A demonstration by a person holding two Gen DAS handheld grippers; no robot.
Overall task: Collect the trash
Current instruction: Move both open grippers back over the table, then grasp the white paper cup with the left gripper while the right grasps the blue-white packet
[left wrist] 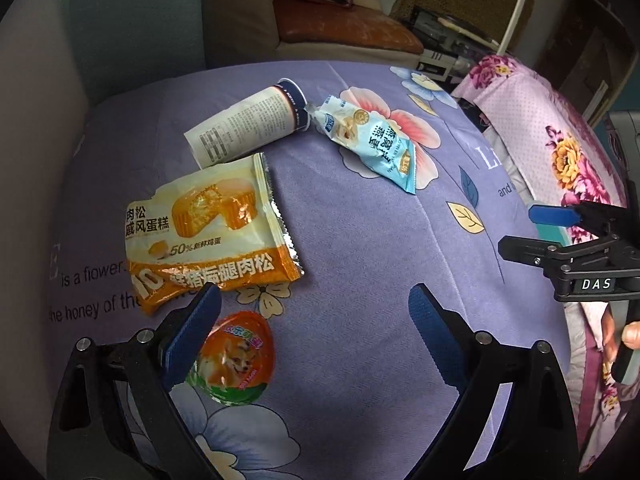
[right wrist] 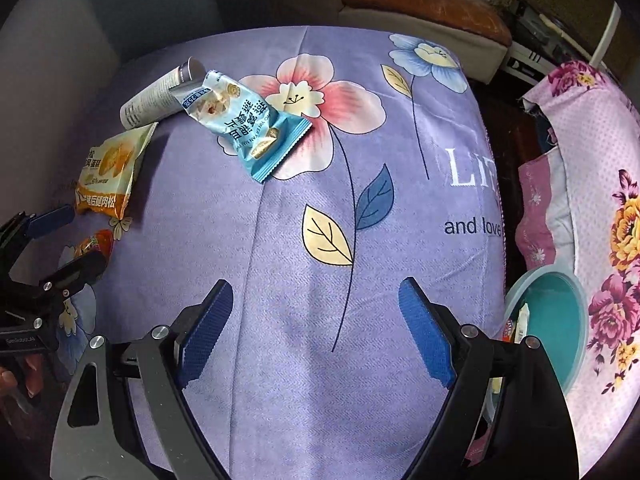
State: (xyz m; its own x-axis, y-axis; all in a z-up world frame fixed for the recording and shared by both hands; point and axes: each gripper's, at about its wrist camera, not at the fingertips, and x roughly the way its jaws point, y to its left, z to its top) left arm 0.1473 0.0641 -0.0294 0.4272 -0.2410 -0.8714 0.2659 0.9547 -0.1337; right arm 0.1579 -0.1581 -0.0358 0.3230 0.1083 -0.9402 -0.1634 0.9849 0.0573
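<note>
Trash lies on a purple flowered sheet (left wrist: 360,240). An orange cake wrapper (left wrist: 208,232) sits at the left, with a white crushed tube (left wrist: 248,120) and a light-blue snack wrapper (left wrist: 372,144) beyond it. My left gripper (left wrist: 314,300) hangs open over the sheet, and its left finger overlaps a small dog-print jelly cup (left wrist: 236,360). My right gripper (right wrist: 316,290) is open and empty above bare sheet, with the blue wrapper (right wrist: 248,128) far ahead to its left. A teal bin (right wrist: 560,320) holding a few scraps stands to its right. Each view shows the other gripper at its edge: the right gripper (left wrist: 520,230), the left gripper (right wrist: 76,238).
A pink floral quilt (right wrist: 600,200) is bunched along the right side, wrapping around the bin. Behind the bed are a brown cushion (left wrist: 344,28) on a pale sofa and dark clutter. A person's hand (left wrist: 630,336) grips the right handle.
</note>
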